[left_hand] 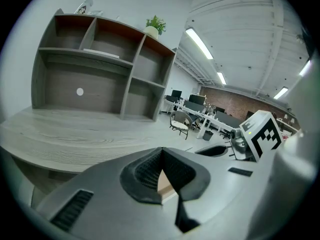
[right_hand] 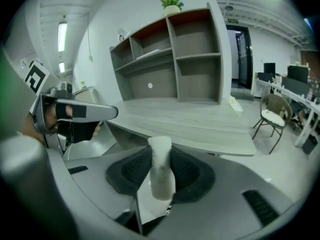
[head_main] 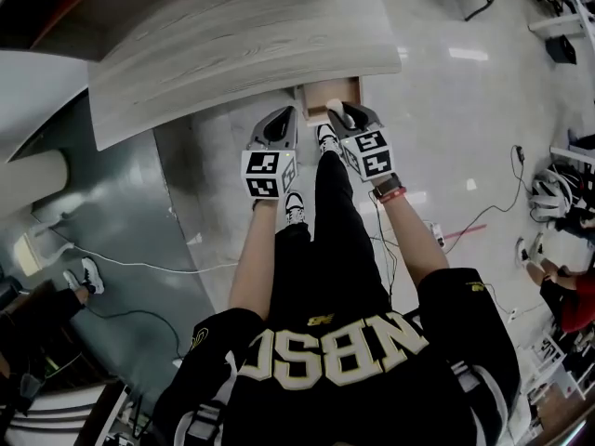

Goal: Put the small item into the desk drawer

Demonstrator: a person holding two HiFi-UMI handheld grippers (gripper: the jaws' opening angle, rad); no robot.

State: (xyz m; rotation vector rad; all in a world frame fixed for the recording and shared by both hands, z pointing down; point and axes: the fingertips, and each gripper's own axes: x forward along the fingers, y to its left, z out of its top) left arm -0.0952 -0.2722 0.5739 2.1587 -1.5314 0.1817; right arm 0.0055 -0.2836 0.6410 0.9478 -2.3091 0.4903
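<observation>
The small item [right_hand: 161, 170], a pale white cylinder, stands upright between the black pads of my right gripper [right_hand: 161, 149], which is shut on it. In the head view my right gripper [head_main: 346, 111] hovers over the open light-wood drawer [head_main: 331, 95] that sticks out from under the grey desk [head_main: 232, 45]. My left gripper [head_main: 279, 121] sits just left of the drawer. Its pads [left_hand: 145, 171] meet at the tips and nothing is between them. Light wood [left_hand: 165, 186] shows through the gap below them.
A grey shelf unit [left_hand: 100, 74] with a potted plant [left_hand: 155, 25] stands on the desk. A chair [right_hand: 272, 116] stands to the right. Cables [head_main: 139, 266] lie on the floor, and other people sit at the left [head_main: 37, 314] and right [head_main: 562, 295] edges.
</observation>
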